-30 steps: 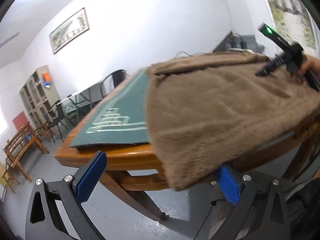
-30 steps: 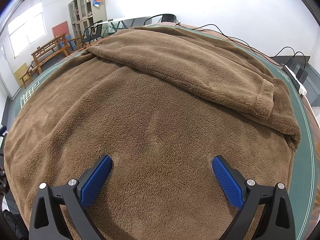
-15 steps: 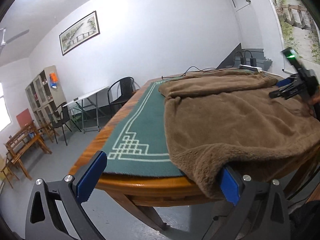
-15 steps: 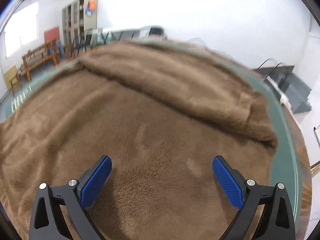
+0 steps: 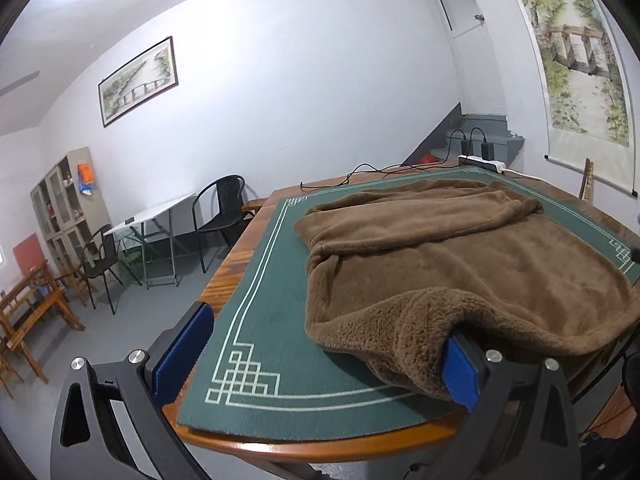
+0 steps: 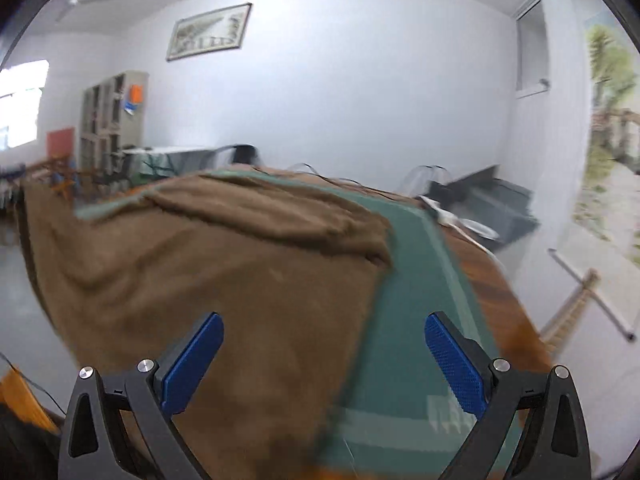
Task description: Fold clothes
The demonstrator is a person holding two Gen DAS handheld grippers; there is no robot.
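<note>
A fluffy brown robe (image 5: pixel 460 256) lies spread out on a green mat (image 5: pixel 260 320) with white line patterns, on top of a wooden table (image 5: pixel 236 268); part of the robe is folded over itself at the far side, and its near edge hangs a little over the front of the table.

The left gripper (image 5: pixel 320 356) is wide open and holds nothing; its blue right pad (image 5: pixel 460 372) sits just under the thick near edge of the robe and touches it, while the other pad is out past the table's corner, over the floor.

The right gripper (image 6: pixel 324 360) is wide open too and holds nothing; this view is blurry; the robe's right edge runs down between the two blue pads, with brown cloth by one pad and green mat by the other.

A white power strip (image 5: pixel 482 162) with black plugs and cords sits at the far end of the table; black chairs (image 5: pixel 218 216) and a small white table (image 5: pixel 152 216) stand by the wall; a long picture (image 5: pixel 138 80) hangs on the wall.
</note>
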